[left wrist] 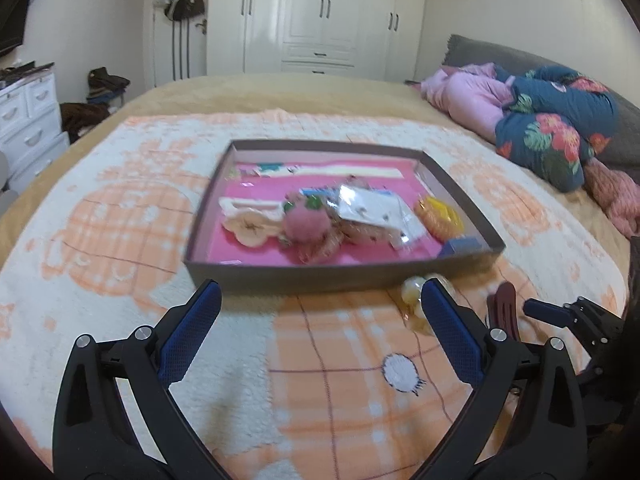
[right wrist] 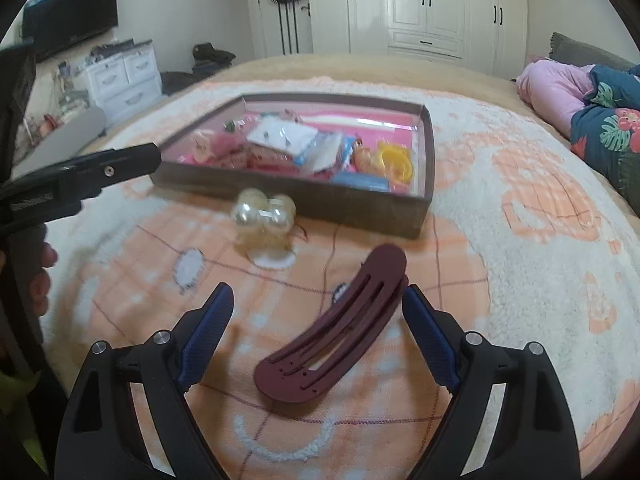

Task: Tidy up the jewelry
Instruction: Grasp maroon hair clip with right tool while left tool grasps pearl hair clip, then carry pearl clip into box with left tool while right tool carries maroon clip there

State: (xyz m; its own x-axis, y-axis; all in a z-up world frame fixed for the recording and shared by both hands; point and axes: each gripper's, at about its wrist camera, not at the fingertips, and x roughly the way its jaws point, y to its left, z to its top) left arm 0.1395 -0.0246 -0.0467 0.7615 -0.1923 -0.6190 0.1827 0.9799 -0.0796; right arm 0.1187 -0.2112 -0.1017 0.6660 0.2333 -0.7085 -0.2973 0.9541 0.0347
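While the maroon hair clip [right wrist: 334, 330] lies loose on the orange-and-white blanket [right wrist: 500, 280], just in front of the brown box [right wrist: 424, 216] of accessories, the right gripper [right wrist: 318, 316] has its fingers spread to either side of it, not pressing. This looks like the approach to a pickup; next the fingers must close across the clip's narrow width. A pearl hair claw [right wrist: 264, 216] waits beside the box, and the left gripper [left wrist: 320, 316] is spread and empty.

White wardrobe [left wrist: 320, 16], drawers [left wrist: 28, 120] (bedroom).
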